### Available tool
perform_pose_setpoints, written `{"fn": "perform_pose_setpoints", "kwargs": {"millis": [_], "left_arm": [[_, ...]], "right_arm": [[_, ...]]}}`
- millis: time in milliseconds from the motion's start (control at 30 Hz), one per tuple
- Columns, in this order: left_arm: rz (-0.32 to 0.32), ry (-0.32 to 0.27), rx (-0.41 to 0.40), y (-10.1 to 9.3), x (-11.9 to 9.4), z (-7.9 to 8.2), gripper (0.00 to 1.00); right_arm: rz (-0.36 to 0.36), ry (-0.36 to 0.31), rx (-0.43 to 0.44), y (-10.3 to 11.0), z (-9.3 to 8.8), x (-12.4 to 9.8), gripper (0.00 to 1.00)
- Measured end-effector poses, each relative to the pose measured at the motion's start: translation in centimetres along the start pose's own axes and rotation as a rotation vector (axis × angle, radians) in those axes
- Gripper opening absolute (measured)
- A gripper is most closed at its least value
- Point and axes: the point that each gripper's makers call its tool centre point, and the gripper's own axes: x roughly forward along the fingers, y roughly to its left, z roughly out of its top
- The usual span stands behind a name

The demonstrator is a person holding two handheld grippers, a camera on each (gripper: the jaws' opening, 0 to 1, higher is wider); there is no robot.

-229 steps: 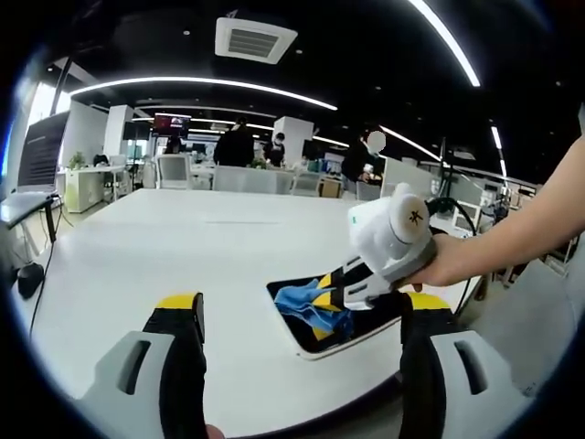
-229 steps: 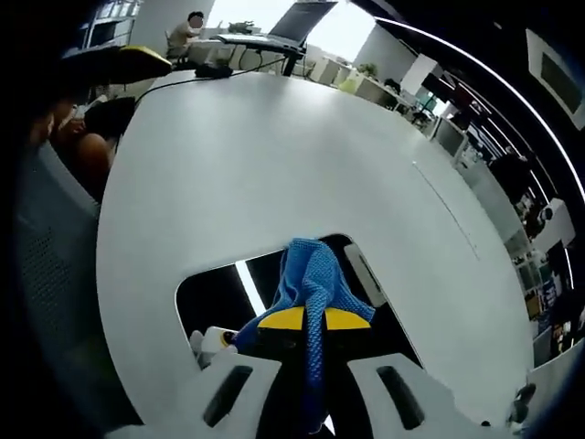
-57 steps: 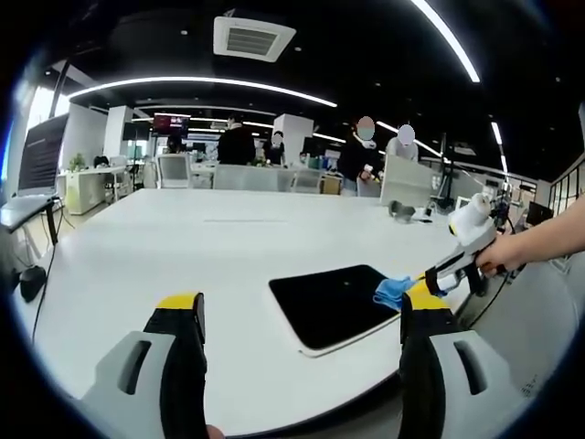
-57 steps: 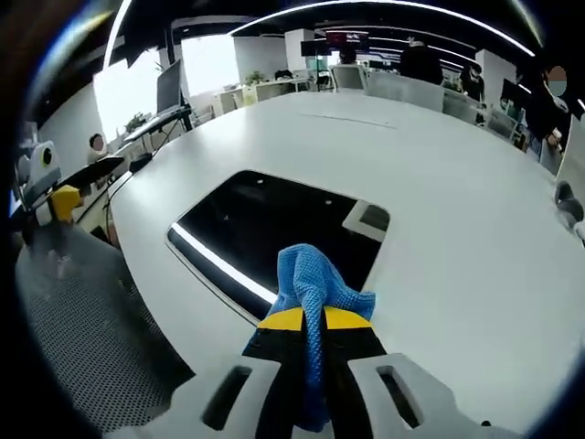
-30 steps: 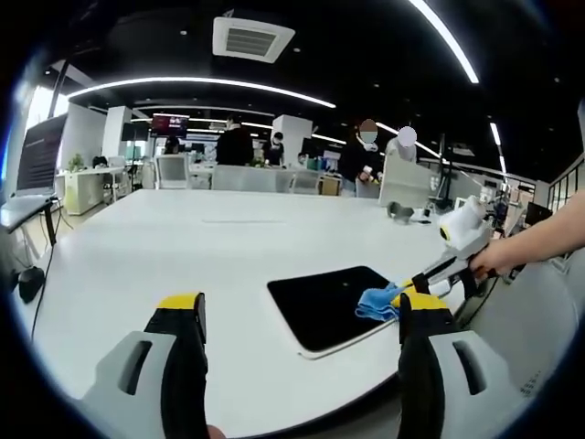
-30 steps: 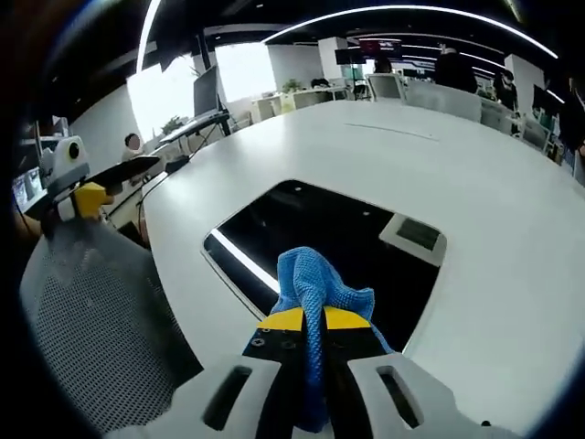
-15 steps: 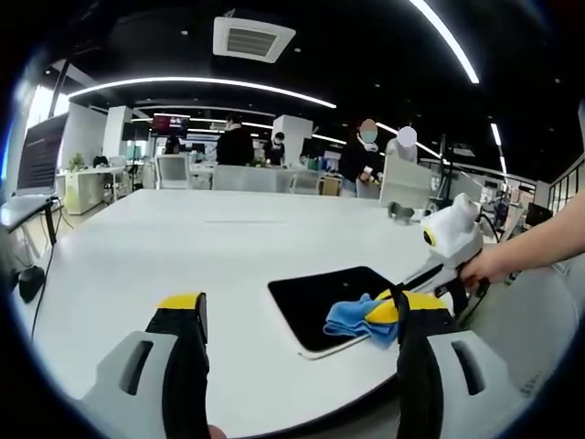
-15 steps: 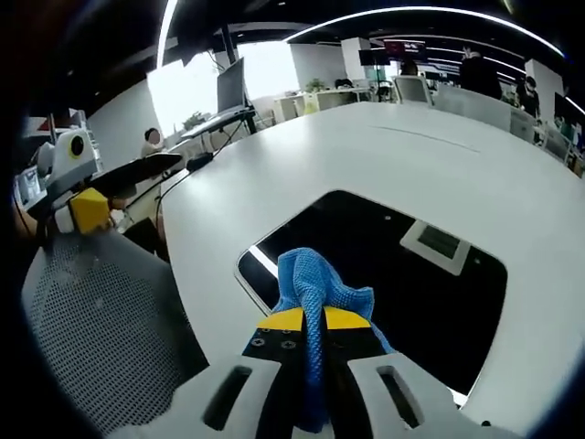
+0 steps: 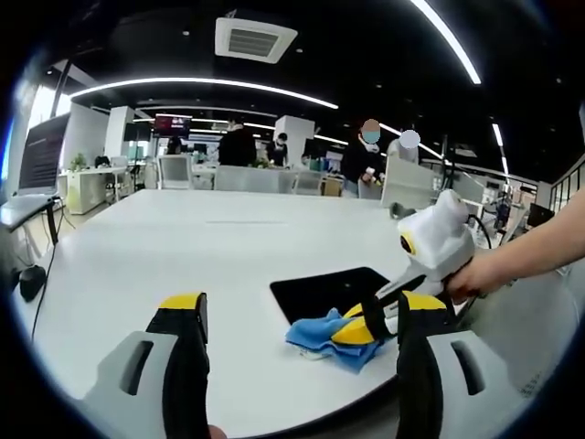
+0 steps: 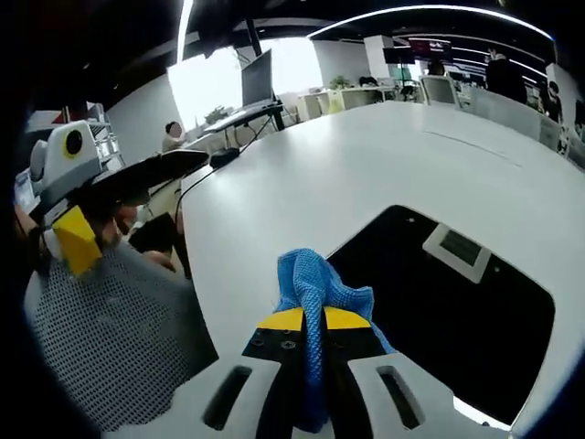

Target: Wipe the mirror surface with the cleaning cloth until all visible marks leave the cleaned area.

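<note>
Right gripper (image 10: 308,320), jaws closed tight on the blue cleaning cloth (image 10: 313,285); cloth bunches up above the yellow tips and a strip runs down btwn them. Cloth sits over the white table (image 10: 302,197), right at the near-left corner of the mirror (image 10: 439,302). Mirror lies flat, dark, reflecting a ceiling vent and a bright strip at its lower edge. Left gripper (image 10: 73,233) at the far left w/ a yellow tip, above a mesh chair (image 10: 110,338). Desks and seated people in bkgd.
</note>
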Motion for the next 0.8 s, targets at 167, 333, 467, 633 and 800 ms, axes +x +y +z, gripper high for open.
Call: {"fn": "perform_pose_setpoints", "kwargs": {"millis": [167,333,467,633,800], "left_arm": [[-0.001,-0.002,-0.001,0.0,0.0,0.1,0.83],[-0.004,-0.011,-0.004,-0.1,0.0,0.2,0.82],[-0.004,-0.013,-0.006,-0.1,0.0,0.2,0.82],[-0.005,-0.015,-0.008,-0.1,0.1,0.2,0.82],[-0.007,-0.016,-0.009,-0.2,0.0,0.3,0.83]], "right_arm": [[0.011,0.001,-0.009,0.8,0.4,0.8,0.00],[0.019,0.005,-0.006,0.9,0.5,0.9,0.00],[0.023,-0.003,0.006,0.9,0.4,0.9,0.00],[0.020,-0.005,-0.007,0.9,0.4,0.9,0.00],[0.003,0.006,-0.111,1.2,0.4,0.9,0.00]]}}
